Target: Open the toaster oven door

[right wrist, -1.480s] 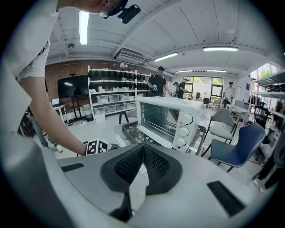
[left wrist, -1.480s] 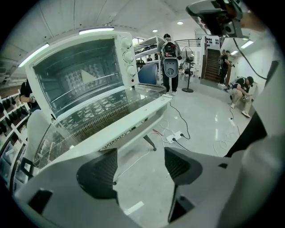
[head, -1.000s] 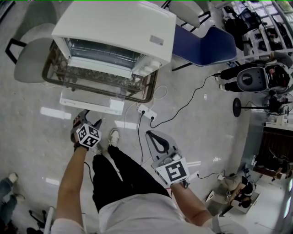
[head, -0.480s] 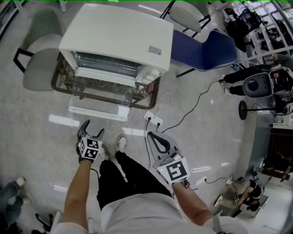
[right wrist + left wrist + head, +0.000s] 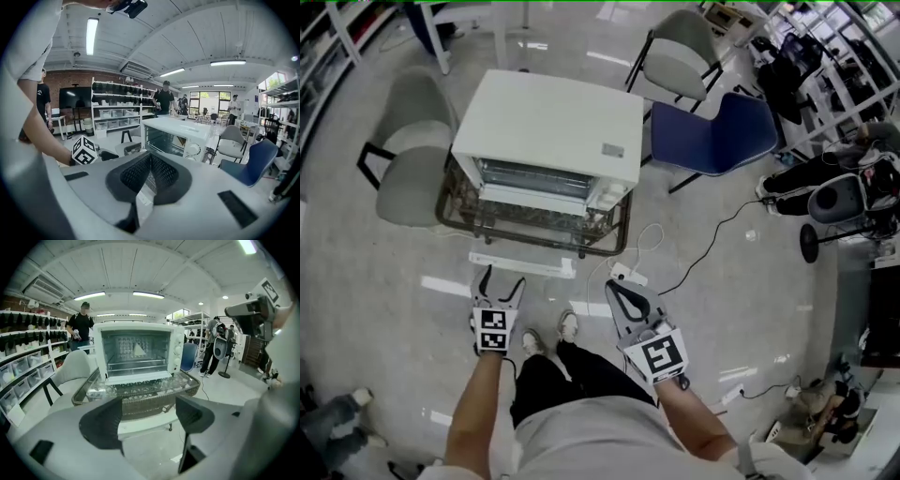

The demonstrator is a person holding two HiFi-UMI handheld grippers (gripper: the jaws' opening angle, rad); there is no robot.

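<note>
A white toaster oven (image 5: 553, 122) stands on a low glass-topped wicker table (image 5: 450, 217). Its door (image 5: 539, 197) hangs folded down, leaving the wire rack inside exposed. My left gripper (image 5: 500, 286) is open and empty, well short of the table's front edge. My right gripper (image 5: 623, 292) is shut on nothing, off the table's right front corner. In the left gripper view the oven (image 5: 136, 348) faces me squarely, its door (image 5: 138, 377) lying flat, beyond the open left gripper (image 5: 147, 420). From the right gripper view the oven (image 5: 180, 133) sits past the closed right gripper (image 5: 149, 173).
Grey chairs (image 5: 412, 169) stand left of the table, with a blue chair (image 5: 722, 117) and another grey one (image 5: 680, 52) behind it to the right. A power strip (image 5: 623, 275) and cable lie on the floor by the table. A person in black (image 5: 82, 324) stands near the shelves.
Both grippers have drawn back from the table, so the oven now lies farther off. The left gripper pulled away from the table's lower shelf. The right gripper stays shut.
</note>
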